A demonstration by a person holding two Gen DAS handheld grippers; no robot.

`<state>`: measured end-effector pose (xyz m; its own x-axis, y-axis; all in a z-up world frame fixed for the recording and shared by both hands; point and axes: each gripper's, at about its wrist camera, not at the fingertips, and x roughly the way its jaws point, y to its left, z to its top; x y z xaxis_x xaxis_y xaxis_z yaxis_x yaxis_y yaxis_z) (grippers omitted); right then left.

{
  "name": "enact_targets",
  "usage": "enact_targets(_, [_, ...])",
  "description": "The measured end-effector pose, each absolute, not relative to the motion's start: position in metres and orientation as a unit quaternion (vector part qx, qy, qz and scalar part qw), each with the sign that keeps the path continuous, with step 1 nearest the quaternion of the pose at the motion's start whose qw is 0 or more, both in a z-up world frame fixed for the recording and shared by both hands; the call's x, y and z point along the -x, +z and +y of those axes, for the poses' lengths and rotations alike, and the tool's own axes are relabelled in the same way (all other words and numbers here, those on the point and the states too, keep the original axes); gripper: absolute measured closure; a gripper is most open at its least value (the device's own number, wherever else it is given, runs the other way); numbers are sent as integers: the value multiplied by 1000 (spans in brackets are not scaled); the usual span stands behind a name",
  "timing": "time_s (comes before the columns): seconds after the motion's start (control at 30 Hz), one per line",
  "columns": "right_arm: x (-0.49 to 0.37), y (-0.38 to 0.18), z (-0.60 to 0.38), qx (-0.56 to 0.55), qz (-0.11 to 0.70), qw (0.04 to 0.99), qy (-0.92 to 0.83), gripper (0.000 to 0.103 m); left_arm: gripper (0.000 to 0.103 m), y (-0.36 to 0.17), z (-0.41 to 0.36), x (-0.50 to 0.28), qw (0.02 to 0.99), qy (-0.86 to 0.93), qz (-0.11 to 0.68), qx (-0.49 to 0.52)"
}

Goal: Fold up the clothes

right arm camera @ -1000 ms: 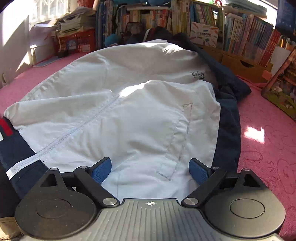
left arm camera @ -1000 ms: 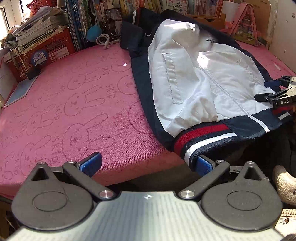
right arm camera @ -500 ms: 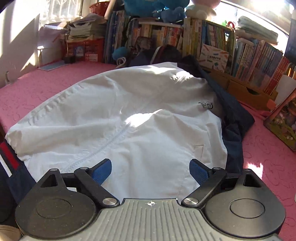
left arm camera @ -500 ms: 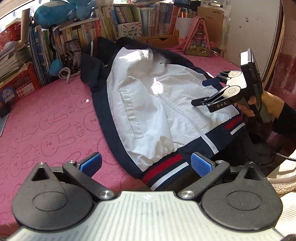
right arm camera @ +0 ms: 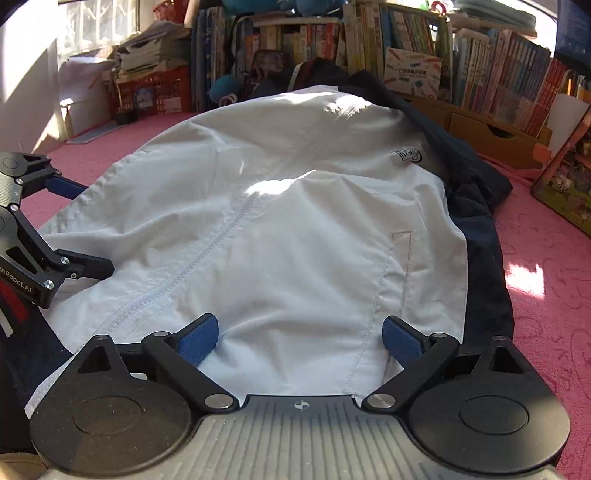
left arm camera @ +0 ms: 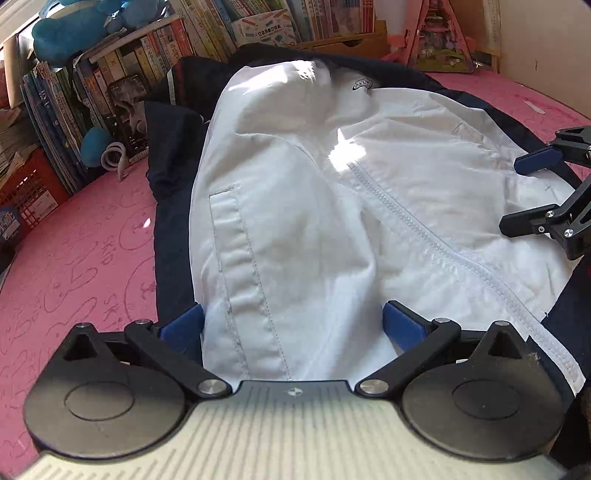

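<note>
A white jacket with navy sides and a centre zip lies front up on the pink bunny-print cloth. The same jacket fills the right wrist view. My left gripper hovers open over the jacket's lower left panel, beside the pocket seam. My right gripper hovers open over the lower right panel; its fingers show at the right edge of the left wrist view. Nothing is held between either pair of pads. The left gripper's fingers show at the left edge of the right wrist view.
Rows of books and a blue plush toy line the back. A red crate with paper stacks stands at the left, wooden drawers and a pink house toy at the right. Pink cloth lies bare on both sides.
Both grippers have moved forward and down over the jacket. The left one swung right from the table's edge onto the white front. Both stay open.
</note>
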<state>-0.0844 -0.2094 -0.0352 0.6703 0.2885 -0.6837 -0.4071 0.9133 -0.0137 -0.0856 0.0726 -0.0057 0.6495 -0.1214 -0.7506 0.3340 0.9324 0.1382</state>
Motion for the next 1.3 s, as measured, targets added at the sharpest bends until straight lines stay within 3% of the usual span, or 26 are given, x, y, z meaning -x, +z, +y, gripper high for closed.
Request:
enact_targets(0.1, [92, -36, -240, 75, 367, 917, 141, 1, 0, -7, 101, 98, 890, -130, 430, -77])
enact_targets(0.3, [87, -22, -267, 46, 396, 910, 113, 2, 0, 20, 151, 113, 870, -104, 482, 23])
enact_targets(0.6, [10, 47, -215, 170, 256, 946, 106, 1, 0, 88, 91, 65, 936, -116, 320, -85])
enact_targets(0.77, [-89, 66, -178, 177, 214, 957, 79, 1, 0, 47, 44, 15, 929, -105, 340, -98])
enact_targets(0.93, [-198, 54, -139, 176, 237, 955, 32, 3, 0, -6, 33, 1, 914, -63, 378, -133])
enact_targets(1.07, [-271, 24, -118, 191, 275, 942, -10, 5, 0, -17, 42, 8, 923, -81, 361, -107])
enact_targets(1.1, [-285, 17, -114, 198, 286, 937, -19, 8, 0, -19, 45, 7, 925, -85, 359, -94])
enact_targets(1.17, [-303, 4, -111, 208, 315, 926, -27, 46, 0, -23, 50, 5, 927, -93, 356, -68])
enact_targets(1.2, [-309, 0, -113, 200, 328, 922, -38, 92, 0, -23, 53, 3, 927, -96, 359, -55])
enact_targets(1.3, [-305, 10, -137, 144, 317, 935, -69, 96, 0, -23, 52, 3, 927, -97, 358, -53])
